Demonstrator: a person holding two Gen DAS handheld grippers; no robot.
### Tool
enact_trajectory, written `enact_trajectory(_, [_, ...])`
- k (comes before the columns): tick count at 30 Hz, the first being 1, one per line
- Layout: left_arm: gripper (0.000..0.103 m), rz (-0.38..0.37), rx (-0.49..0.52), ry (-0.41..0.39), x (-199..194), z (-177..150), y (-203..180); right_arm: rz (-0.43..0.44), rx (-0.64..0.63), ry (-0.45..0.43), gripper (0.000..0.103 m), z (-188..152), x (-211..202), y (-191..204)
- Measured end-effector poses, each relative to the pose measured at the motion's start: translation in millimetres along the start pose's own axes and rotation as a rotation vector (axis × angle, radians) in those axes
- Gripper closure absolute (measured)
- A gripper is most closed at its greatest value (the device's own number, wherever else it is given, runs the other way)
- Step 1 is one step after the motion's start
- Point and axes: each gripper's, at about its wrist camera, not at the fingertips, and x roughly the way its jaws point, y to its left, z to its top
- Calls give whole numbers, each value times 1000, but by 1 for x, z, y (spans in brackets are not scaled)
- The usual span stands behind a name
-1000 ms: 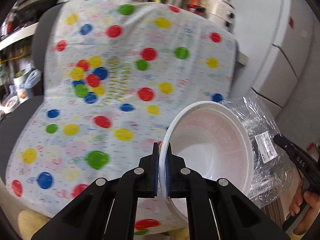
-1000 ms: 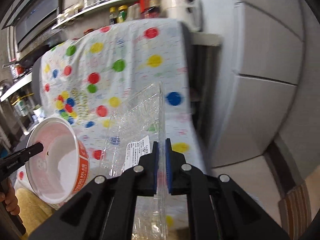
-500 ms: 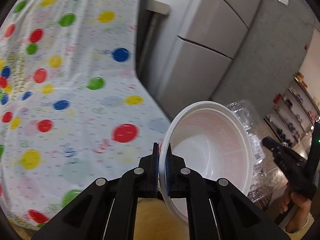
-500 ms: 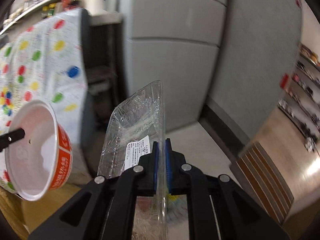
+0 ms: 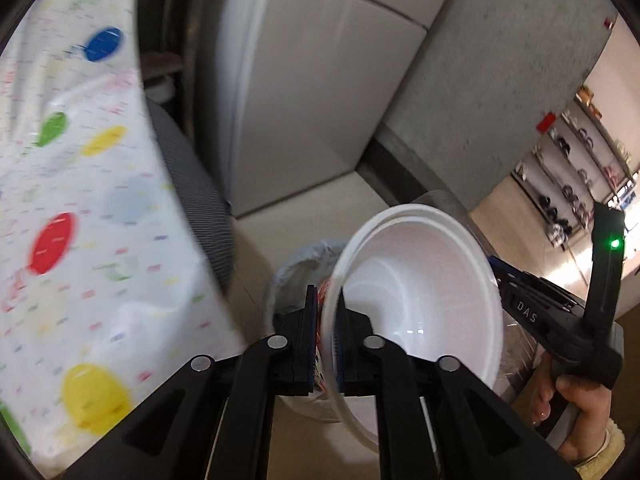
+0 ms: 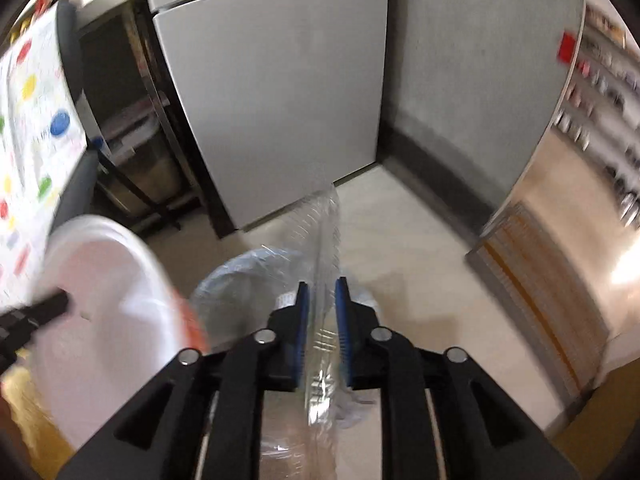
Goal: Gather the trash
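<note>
Left view only: the person's hand (image 5: 576, 412) at 4 o'clock, gripping the other tool's handle.
Right view only: the lined bin (image 6: 240, 276) shown whole, on the floor below both tools.
Left gripper (image 5: 325, 308): jaws just been parting, slightly apart; the white bowl's (image 5: 420, 292) rim sits between them, the grip looks loosened.
Right gripper (image 6: 321, 304): jaws just been widening, clearly apart; the clear plastic tray (image 6: 320, 240) stands between the pads without being pinched.
Around: spotted cloth (image 5: 72, 240) at 9 o'clock, grey fridge (image 6: 272, 92) at 12.
</note>
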Motion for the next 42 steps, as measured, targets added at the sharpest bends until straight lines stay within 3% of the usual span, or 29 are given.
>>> enact_trajectory(1, [85,-19,5,21,8,3,-1,9,23,1,70,2,1,-1])
enact_trajectory(2, [80,-21,9,24,10,3,-2,23,43,-8,68,3,0,-3])
enact_trajectory(3, [78,-18,15,19,11,3,-3,31,46,-21,68,3,-4,-3])
enact_trajectory(8, [47,-17,36,-70,-11,3,0,18,-18,-63,68,-2,-31,10])
enact_trajectory(13, [47,7,38,-122,-41,5,8,33,-87,-111,65,-12,-71,27])
enact_trajectory(16, [32,95,63,-149,-67,-2,16,36,-133,-141,53,-19,-94,43])
enact_trajectory(19, [29,164,80,-146,-84,-12,20,42,-156,-144,50,-30,-111,59])
enact_trajectory(22, [16,205,77,-143,-108,-28,34,42,-153,-130,41,-40,-120,70])
enact_trajectory(31, [14,224,38,-178,-168,-55,59,12,-141,-134,10,-69,-159,98])
enact_trajectory(42, [7,271,61,-235,-223,-78,55,23,-137,-165,6,-91,-201,114])
